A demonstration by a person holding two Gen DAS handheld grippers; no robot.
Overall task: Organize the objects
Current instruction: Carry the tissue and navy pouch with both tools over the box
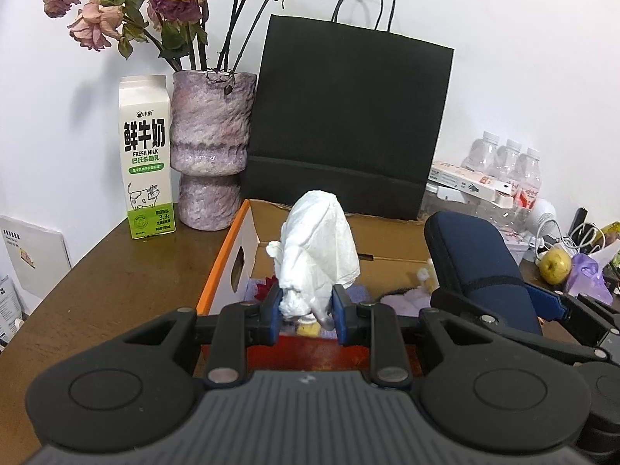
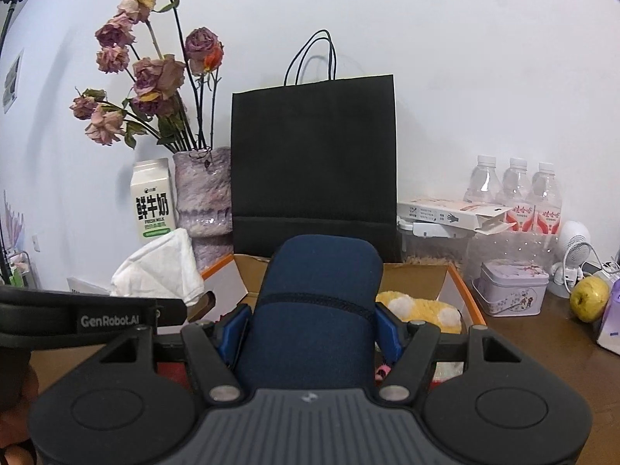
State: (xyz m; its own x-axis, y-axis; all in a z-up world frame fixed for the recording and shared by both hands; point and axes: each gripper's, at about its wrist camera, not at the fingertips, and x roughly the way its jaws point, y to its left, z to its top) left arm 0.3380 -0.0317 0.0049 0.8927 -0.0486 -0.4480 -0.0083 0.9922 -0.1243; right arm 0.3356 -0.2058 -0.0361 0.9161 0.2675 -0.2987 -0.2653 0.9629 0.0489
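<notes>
My left gripper [image 1: 306, 306] is shut on a crumpled white tissue [image 1: 317, 248] and holds it upright above the open cardboard box [image 1: 248, 240]. The tissue also shows in the right wrist view [image 2: 162, 271], at the left. My right gripper [image 2: 310, 329] is shut on a dark blue fabric case [image 2: 317, 302], held over the same box [image 2: 457, 286]; the case shows in the left wrist view [image 1: 476, 263] at the right. Inside the box lie a yellow plush toy [image 2: 422, 310] and purple items [image 1: 403, 302], partly hidden.
A black paper bag [image 1: 348, 124] stands behind the box. A milk carton [image 1: 146, 155] and a purple vase [image 1: 211, 147] of dried roses stand at the left. Water bottles [image 2: 515, 193], a lilac tin [image 2: 511, 290], a small fan [image 2: 573, 252] and a yellow-green fruit [image 2: 589, 298] are at the right.
</notes>
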